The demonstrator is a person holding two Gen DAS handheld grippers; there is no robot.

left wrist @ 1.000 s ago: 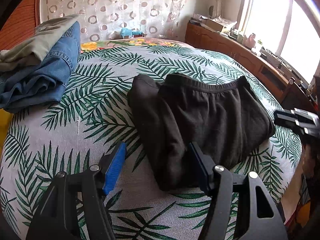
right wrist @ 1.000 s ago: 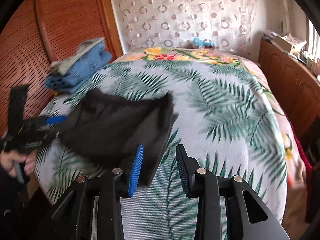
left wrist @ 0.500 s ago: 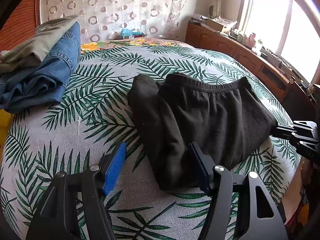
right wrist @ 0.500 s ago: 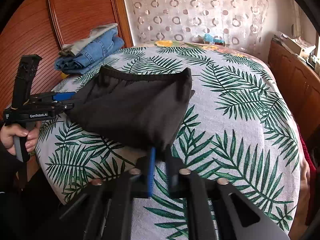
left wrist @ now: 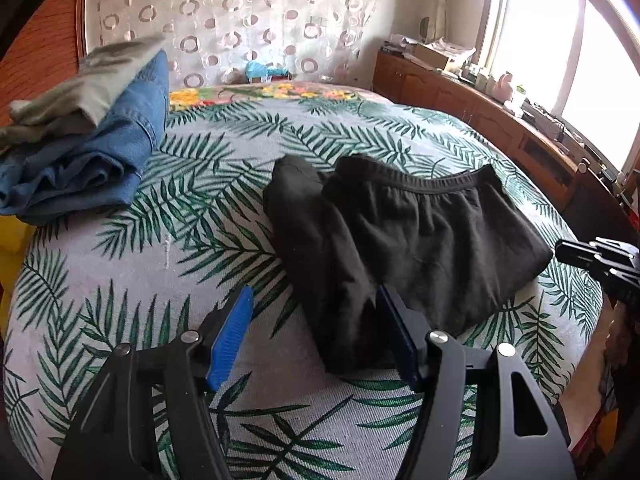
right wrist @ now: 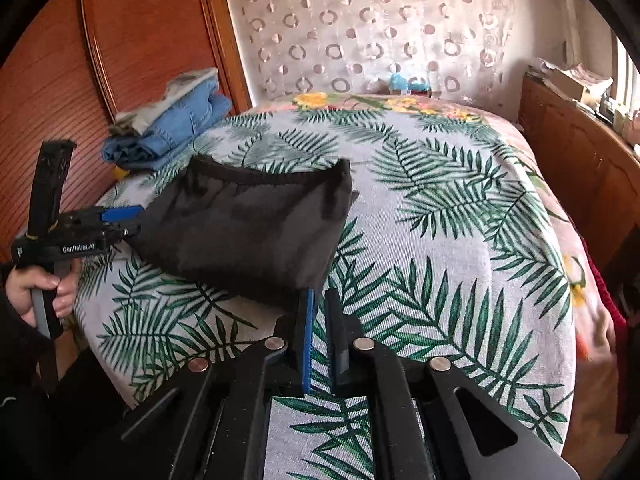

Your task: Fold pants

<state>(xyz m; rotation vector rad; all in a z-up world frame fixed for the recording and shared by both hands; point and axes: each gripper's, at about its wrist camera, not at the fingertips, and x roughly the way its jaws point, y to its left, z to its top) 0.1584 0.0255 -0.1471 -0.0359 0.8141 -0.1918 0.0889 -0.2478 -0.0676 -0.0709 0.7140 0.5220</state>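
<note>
The black pants lie folded on the palm-leaf bedspread, waistband toward the far side; they also show in the right wrist view. My left gripper is open, its fingers straddling the near left corner of the pants without closing on it. My right gripper is shut with only a narrow gap, its tips just short of the pants' near corner; no cloth shows between the pads. It appears in the left wrist view at the pants' right edge, apart from the cloth.
A stack of folded blue jeans and a grey-green garment lies at the bed's left edge by the wooden headboard. A wooden cabinet with clutter runs along the right under the window. The bedspread slopes off on the right.
My right gripper closed from open to nearly shut beside the pants' corner and drew back slightly. The left gripper stayed open and barely moved.
</note>
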